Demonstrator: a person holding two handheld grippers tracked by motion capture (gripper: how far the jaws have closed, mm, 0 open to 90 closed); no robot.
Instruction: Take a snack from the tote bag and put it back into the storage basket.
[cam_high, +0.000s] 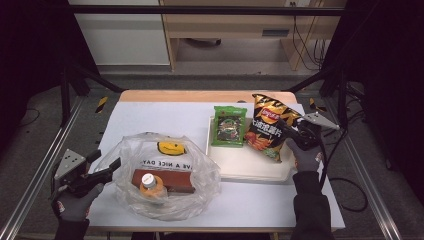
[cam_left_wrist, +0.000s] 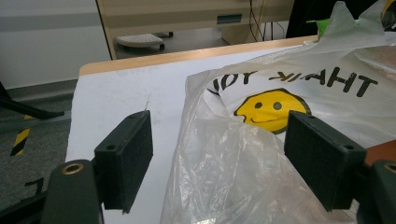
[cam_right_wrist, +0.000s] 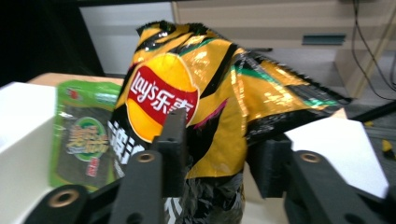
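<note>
Packing station, my status entry.

Already in the bag: the clear plastic bag (cam_high: 167, 177), printed with a smiley face, lies near left on the table and holds a brown box (cam_high: 172, 181) and a capped bottle (cam_high: 151, 185). I judge the packing about half done.

Left to pack: the chip bag (cam_high: 267, 127), black and orange, and a green snack packet (cam_high: 229, 126). Both sit on the white tray (cam_high: 235, 167) at far right, well apart from the plastic bag.

Left gripper (cam_high: 107, 170): at the bag's left edge, jaws standing apart. In the left gripper view (cam_left_wrist: 217, 158) the crumpled film lies between the pads without being pressed, so I count nothing as held there.

Right gripper (cam_high: 295, 132): at the right side of the chip bag. In the right gripper view (cam_right_wrist: 217, 156) the chip bag (cam_right_wrist: 196, 88) stands between the jaws; one pad lies against its front, the other has a visible gap. I read this as a grip not yet made or just let go, and I cannot tell which.

Surface: a white sheet over a wooden table (cam_high: 200, 96), whose far edge shows bare.

Room: grey floor, metal frame rails on both sides, pale cabinets and loose cables at the far wall.
</note>
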